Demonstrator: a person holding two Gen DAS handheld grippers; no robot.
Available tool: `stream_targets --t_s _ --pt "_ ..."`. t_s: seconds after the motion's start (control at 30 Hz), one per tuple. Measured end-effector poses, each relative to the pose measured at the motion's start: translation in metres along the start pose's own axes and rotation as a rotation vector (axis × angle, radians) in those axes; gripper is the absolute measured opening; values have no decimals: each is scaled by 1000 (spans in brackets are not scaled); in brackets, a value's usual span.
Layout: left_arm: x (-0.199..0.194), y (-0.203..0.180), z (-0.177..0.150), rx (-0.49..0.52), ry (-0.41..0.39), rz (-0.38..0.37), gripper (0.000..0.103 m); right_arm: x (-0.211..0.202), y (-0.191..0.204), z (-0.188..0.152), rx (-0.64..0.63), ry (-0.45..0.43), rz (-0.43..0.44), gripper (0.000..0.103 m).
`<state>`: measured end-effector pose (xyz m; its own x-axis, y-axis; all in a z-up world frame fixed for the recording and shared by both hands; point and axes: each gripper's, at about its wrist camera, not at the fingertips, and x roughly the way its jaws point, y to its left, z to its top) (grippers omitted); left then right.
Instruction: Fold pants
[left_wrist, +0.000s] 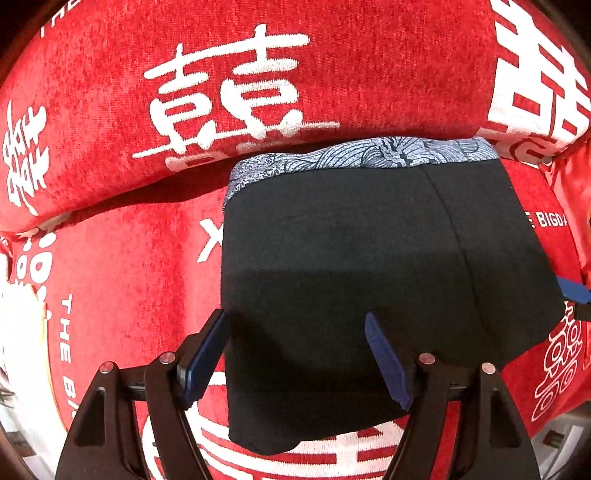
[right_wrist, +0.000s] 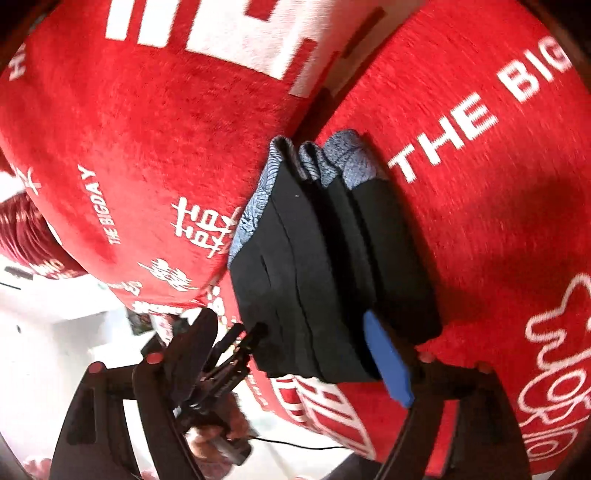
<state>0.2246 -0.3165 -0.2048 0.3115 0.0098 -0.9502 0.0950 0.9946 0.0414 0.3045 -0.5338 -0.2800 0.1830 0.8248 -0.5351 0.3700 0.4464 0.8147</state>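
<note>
The black pants (left_wrist: 351, 273) with a blue-grey patterned waistband (left_wrist: 369, 155) lie folded into a compact rectangle on the red cover. My left gripper (left_wrist: 295, 354) is open just above the near edge of the pants, its blue pads (left_wrist: 388, 362) wide apart, holding nothing. In the right wrist view the folded stack (right_wrist: 325, 266) shows its layered edge. My right gripper (right_wrist: 314, 354) is open at the stack's near end, one blue pad (right_wrist: 388, 362) over the cloth, the other finger hidden behind the left gripper's body.
A red plush cover with white characters and "THE BIGDAY" lettering (left_wrist: 110, 258) spreads under the pants. A matching red cushion (left_wrist: 221, 85) rises behind them. White floor or furniture (right_wrist: 55, 332) lies beyond the cover's edge at left.
</note>
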Motion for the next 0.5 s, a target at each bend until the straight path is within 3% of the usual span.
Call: stream_targets --t_s 0.33,0.4,0.5 --pt "1 -4 7 22 6 -3 76 -16 -2 -8 29 -42 10 88" --pt "0 -5 8 23 8 -2 76 -19 -1 -8 25 -60 9 99" --pt "-1 -6 8 25 9 -2 76 -22 1 -7 26 -72 18 103"
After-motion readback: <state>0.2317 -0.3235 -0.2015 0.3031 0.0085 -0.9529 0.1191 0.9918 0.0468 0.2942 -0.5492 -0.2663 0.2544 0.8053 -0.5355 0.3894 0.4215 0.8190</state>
